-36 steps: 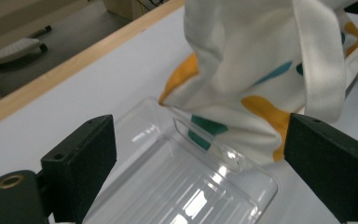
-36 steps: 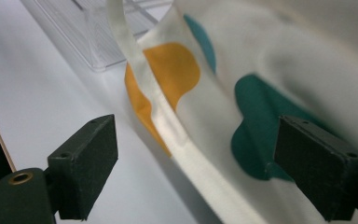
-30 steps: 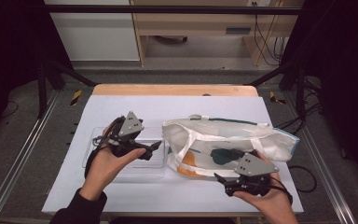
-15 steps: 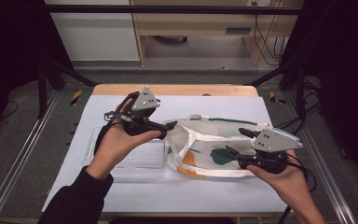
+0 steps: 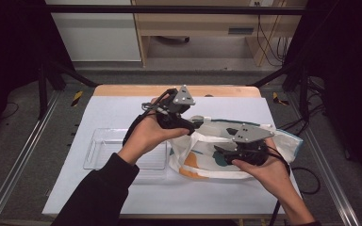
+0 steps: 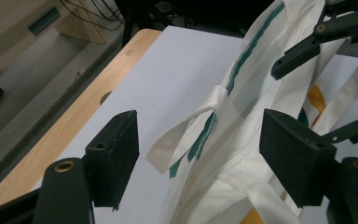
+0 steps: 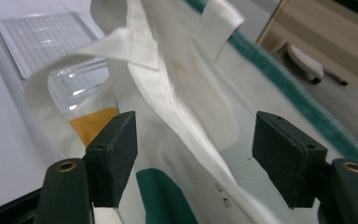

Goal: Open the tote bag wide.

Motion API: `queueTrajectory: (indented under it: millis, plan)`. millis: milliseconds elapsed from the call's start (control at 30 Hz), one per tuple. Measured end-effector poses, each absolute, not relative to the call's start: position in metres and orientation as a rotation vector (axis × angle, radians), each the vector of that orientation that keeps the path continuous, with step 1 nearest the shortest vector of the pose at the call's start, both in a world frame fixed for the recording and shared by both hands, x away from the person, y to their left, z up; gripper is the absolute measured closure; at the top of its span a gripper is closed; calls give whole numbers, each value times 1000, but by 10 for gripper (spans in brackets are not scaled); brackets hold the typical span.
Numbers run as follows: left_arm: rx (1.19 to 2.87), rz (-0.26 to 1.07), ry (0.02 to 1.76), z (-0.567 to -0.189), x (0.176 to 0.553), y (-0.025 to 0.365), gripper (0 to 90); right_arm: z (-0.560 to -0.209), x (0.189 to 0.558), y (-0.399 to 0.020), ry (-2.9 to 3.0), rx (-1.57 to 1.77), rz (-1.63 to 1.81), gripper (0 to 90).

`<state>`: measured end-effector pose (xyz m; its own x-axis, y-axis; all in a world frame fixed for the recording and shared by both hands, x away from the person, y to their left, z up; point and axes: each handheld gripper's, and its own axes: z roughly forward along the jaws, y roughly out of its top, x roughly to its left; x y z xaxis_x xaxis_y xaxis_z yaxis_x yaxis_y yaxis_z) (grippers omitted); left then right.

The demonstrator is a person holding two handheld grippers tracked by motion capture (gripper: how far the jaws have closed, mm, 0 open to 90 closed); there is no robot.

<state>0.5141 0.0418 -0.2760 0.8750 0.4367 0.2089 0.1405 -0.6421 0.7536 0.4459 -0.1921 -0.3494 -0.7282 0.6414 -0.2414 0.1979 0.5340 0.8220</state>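
Broadly, the table (image 5: 122,106) carries a white sheet over a wooden top, whose bare wood shows along the far edge. Next in size, a cream tote bag (image 5: 207,157) with teal and orange print lies on the right half of the sheet, its mouth toward the middle and its teal-trimmed rim (image 6: 249,49) running toward the far right corner. Just left of it, a clear plastic tray (image 5: 106,148) sits on the left half, near the front edge, its right end beside the bag's mouth.

The left gripper (image 5: 195,126) is held over the middle of the table, toward the far edge, at the bag's upper rim. Seen in the left gripper view, its 2 jaws stand well apart with the rim and 1 looped handle (image 6: 182,140) between them; neither pad presses on the cloth. These jaws have just been closing, with that cloth in the gap.

The right gripper (image 5: 219,151) hovers over the bag's printed face, toward the front right. Its 2 jaws also stand wide, astride a raised fold of the bag's opening (image 7: 168,88) without pinching it; they have just been opening a little. The other handle strap (image 7: 60,70) arcs up in front of the tray.
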Motion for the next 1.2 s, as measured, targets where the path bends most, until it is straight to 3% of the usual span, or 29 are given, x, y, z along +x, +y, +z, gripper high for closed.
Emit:
queueTrajectory:
  millis: [300, 400, 667, 700, 933, 1200]
  plan:
    - [2289, 416, 404, -281, 527, 15, 332, -361, 456, -181, 2258, 712, 1088, 317]
    - [2318, 414, 398, -285, 531, 9, 367, -364, 457, -179, 2264, 706, 1078, 358]
    - [2395, 412, 405, -292, 537, -1, 514, -366, 458, -185, 2248, 733, 1073, 561]
    - [2405, 413, 409, -292, 538, -2, 563, -366, 458, -185, 2249, 734, 1079, 626]
    - [2448, 409, 425, -291, 540, -9, 732, -366, 454, -187, 2252, 720, 1087, 790]
    - [2449, 422, 421, -285, 542, -10, 772, -367, 443, -190, 2268, 718, 1113, 845]
